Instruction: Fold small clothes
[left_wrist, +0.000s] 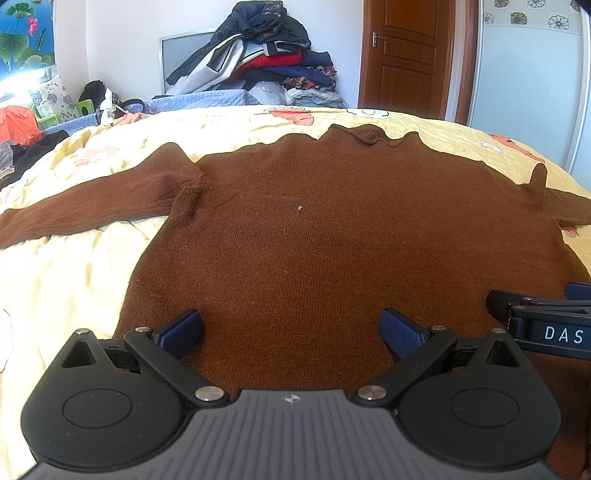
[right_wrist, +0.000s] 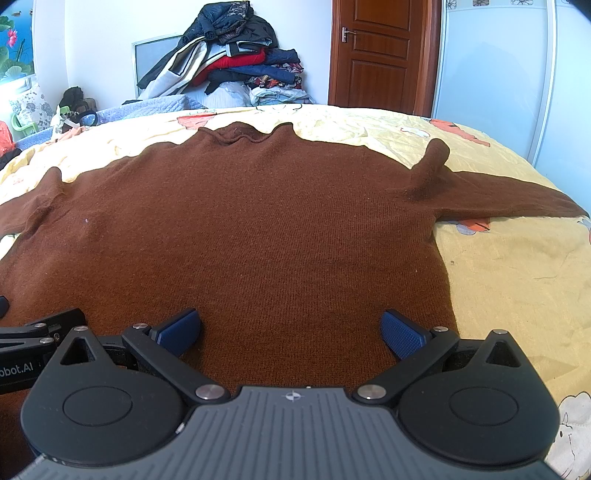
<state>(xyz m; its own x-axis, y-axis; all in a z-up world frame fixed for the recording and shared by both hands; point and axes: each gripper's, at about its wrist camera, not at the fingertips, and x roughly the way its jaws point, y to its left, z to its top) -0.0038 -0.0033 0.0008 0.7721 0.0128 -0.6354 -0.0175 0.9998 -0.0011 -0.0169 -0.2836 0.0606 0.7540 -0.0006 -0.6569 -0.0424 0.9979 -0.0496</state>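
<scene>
The brown knitted sweater (left_wrist: 314, 229) lies flat on the yellow quilted bed (left_wrist: 74, 280), filling the middle of both views, sleeves spread, ready for folding. The left gripper (left_wrist: 291, 332) and right gripper (right_wrist: 291, 332) hang released above its hem. A clothes pile (left_wrist: 266, 55) sits upper middle, well apart.

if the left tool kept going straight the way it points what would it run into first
Most likely the flat brown knitted sweater spread on the yellow quilted bedspread. The open left tool points low across its body toward the collar; depth is unclear, so the exact contact spot is uncertain.
</scene>
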